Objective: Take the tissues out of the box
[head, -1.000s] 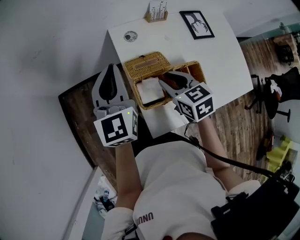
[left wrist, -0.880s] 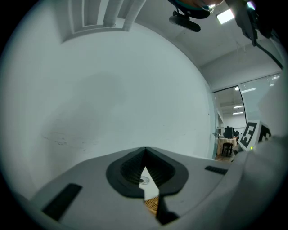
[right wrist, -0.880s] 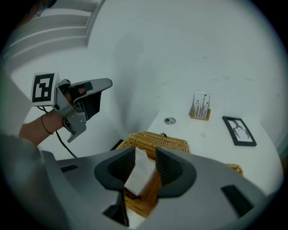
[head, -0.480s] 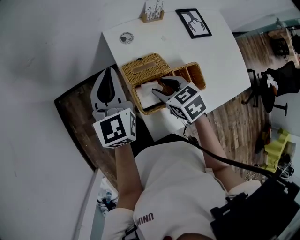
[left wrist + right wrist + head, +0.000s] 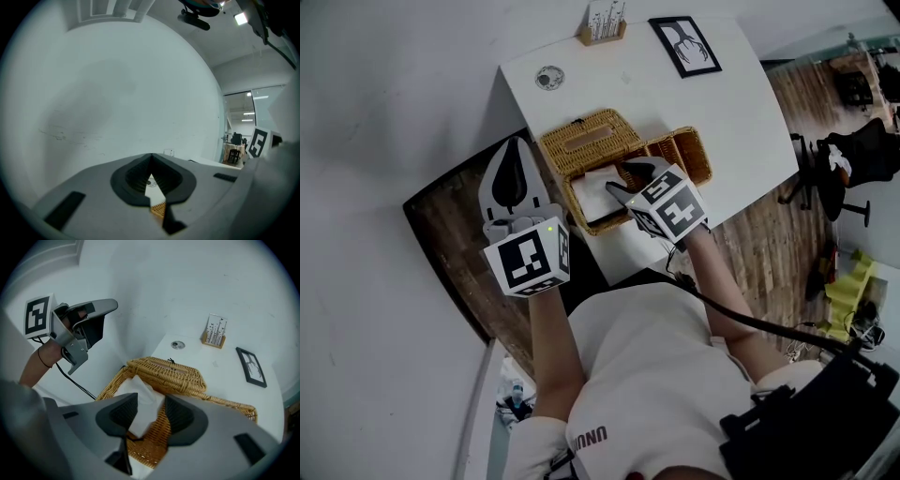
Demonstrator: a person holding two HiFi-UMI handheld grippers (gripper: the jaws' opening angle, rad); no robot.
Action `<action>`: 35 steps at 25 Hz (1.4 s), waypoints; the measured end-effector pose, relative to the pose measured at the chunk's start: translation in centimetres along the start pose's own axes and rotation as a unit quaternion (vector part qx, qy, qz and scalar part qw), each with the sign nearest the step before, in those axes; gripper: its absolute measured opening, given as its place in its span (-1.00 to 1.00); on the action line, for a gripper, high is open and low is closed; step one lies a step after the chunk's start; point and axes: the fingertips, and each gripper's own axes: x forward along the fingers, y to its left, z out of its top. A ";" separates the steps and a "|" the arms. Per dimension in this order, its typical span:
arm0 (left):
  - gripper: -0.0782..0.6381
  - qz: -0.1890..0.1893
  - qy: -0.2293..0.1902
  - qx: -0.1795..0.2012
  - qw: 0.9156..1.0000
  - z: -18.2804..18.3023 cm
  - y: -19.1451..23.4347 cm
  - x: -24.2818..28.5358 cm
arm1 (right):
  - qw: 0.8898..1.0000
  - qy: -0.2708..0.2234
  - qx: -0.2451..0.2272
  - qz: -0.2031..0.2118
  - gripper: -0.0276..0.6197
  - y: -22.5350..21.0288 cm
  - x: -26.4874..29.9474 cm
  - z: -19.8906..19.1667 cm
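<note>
An open wicker box (image 5: 689,150) stands on the white table (image 5: 731,103), its lid (image 5: 586,139) folded back to the far left. A white stack of tissues (image 5: 592,190) lies in its left half. My right gripper (image 5: 623,180) hangs over the box with its jaws spread wide. In the right gripper view the tissues (image 5: 139,397) show between the pads of that gripper (image 5: 151,413) without being pressed. My left gripper (image 5: 517,145) is held off the table's left edge, jaws together and holding nothing. It also shows as the left gripper (image 5: 108,306) in the right gripper view.
At the table's far edge stand a framed picture (image 5: 684,45), a small card holder (image 5: 602,23) and a round disc (image 5: 549,77). A dark office chair (image 5: 853,159) is on the wooden floor to the right. A white wall fills the left gripper view.
My right gripper has moved left and down over the tissues, and its jaws have spread wider. The left gripper has hardly moved.
</note>
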 end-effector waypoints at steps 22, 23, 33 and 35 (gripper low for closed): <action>-0.76 0.004 0.010 -0.005 1.000 -0.5 1.7 0.8 | 0.997 0.069 0.039 0.017 -0.34 -0.1 2.3 -1.7; -0.76 0.003 0.009 -0.004 1.000 -0.4 1.6 1.0 | 0.997 0.069 0.039 0.019 -0.35 -0.1 2.3 -1.7; -0.76 -0.002 0.008 -0.001 1.000 -0.2 1.4 1.3 | 0.997 0.075 0.031 0.009 -0.59 -0.3 2.5 -1.6; -0.76 -0.001 0.008 -0.001 1.000 -0.2 1.4 1.2 | 0.997 0.074 0.035 0.002 -0.68 -0.5 2.4 -1.6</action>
